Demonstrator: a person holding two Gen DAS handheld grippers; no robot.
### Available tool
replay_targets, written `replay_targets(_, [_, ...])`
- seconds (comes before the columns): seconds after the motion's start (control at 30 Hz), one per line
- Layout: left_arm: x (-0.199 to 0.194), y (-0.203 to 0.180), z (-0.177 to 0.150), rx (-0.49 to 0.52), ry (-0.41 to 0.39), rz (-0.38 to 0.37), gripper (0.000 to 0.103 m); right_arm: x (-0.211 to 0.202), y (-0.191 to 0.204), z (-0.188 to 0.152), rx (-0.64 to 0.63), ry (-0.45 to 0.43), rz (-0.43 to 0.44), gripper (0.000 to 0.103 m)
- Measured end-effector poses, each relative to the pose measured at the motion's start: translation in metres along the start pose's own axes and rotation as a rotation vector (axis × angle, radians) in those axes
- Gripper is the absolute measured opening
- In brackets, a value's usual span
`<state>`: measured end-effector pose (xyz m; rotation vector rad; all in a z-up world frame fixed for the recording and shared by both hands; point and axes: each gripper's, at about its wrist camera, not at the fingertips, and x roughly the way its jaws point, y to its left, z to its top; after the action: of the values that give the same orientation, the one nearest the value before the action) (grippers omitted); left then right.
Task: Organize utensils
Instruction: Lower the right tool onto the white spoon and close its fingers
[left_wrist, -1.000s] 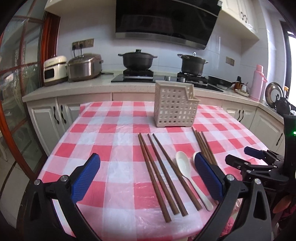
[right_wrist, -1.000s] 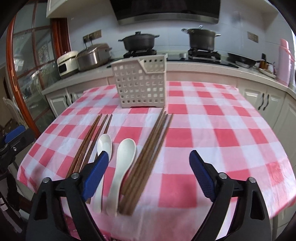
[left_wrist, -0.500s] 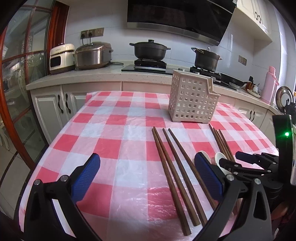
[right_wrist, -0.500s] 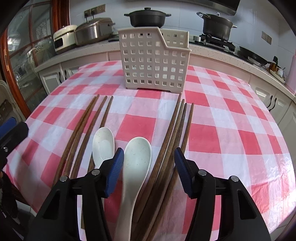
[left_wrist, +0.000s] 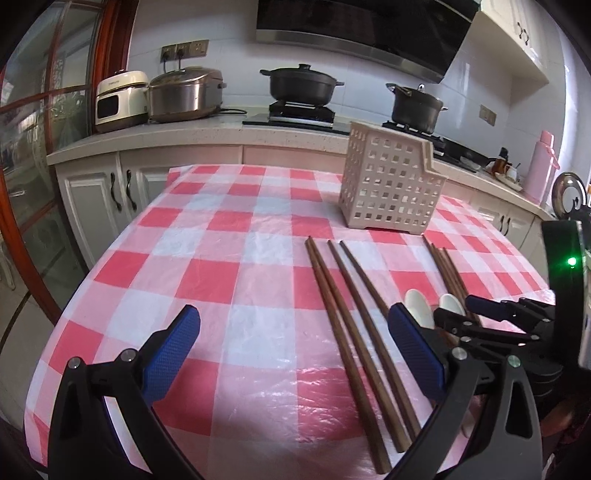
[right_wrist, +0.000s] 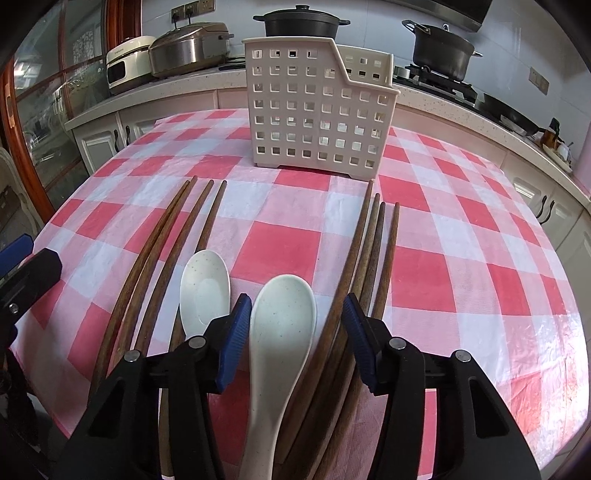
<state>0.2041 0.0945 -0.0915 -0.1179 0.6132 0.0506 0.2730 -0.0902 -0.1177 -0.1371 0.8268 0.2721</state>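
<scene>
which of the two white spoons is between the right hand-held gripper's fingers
The larger right-hand spoon, beside the right chopstick bundle; the smaller spoon lies outside the right hand-held gripper.

The right gripper (right_wrist: 293, 334) pointed steeply down at the desk (right_wrist: 461, 258), its blue pads (right_wrist: 234, 334) half apart after its jaws had just been closing, a white spoon (right_wrist: 282, 325) between them; the left pad lay just beside the spoon's bowl, the right pad stood clear of it, over the chopsticks (right_wrist: 373, 251). The left gripper (left_wrist: 293, 354) hovered low over the desk, tilted down, jaws wide with nothing between them. The right gripper showed at that view's right edge.
</scene>
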Motion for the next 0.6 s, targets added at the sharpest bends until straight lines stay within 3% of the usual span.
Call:
replay_targets(0.13, [0.004,-0.001,0.0,-0.002,0.022,0.0,0.098,-0.001,-0.003,-0.001,0.012,-0.005,0.001,0.036])
replay_targets(0.37, [0.009,-0.018,-0.001,0.007,0.044,0.02,0.096,-0.016,-0.013,-0.004,0.049,-0.081,0.026,0.036])
replay_targets(0.6, [0.017,-0.055,0.001,0.028,0.062,-0.026,0.094,-0.036,-0.038,-0.01,0.088,-0.145,0.029,0.036])
